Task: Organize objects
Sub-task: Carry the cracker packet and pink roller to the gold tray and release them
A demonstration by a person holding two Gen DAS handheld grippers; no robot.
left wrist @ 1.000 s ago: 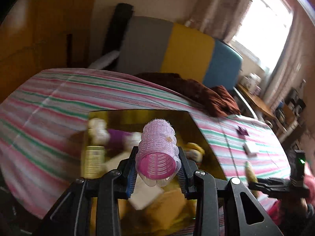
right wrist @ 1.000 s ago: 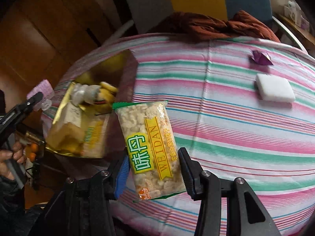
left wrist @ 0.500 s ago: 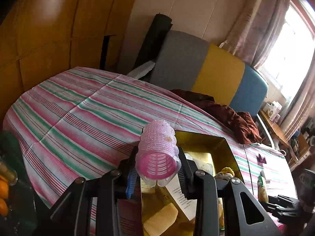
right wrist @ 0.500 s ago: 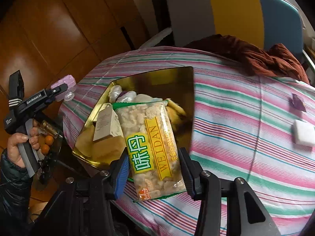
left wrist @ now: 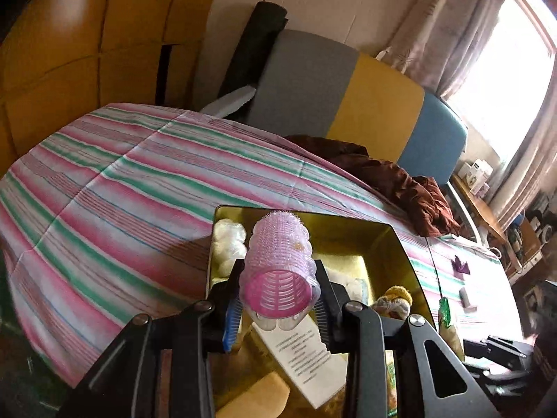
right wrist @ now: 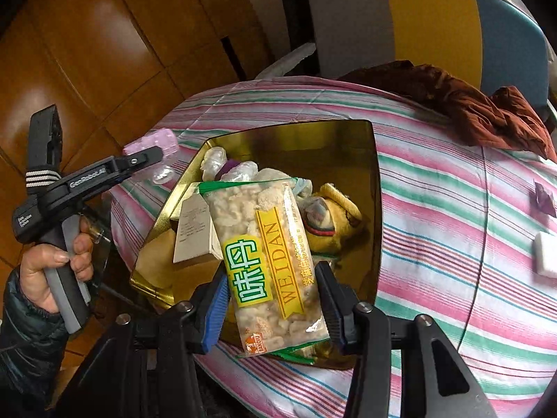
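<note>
Both tools clamped, left tool (left wrist: 278, 308) on roller (left wrist: 278, 268), right tool (right wrist: 273, 297) on snack bag (right wrist: 268, 261), risking collision over crowded tin (right wrist: 374, 181).

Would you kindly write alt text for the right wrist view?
The right gripper holds a WEIDAN snack bag above a gold tray of assorted items on a striped tablecloth. At left, the left gripper carries a pink hair roller.

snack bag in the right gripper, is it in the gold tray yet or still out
Out. The snack bag is clamped in the right gripper, held above the gold tray, which already holds other items.
</note>
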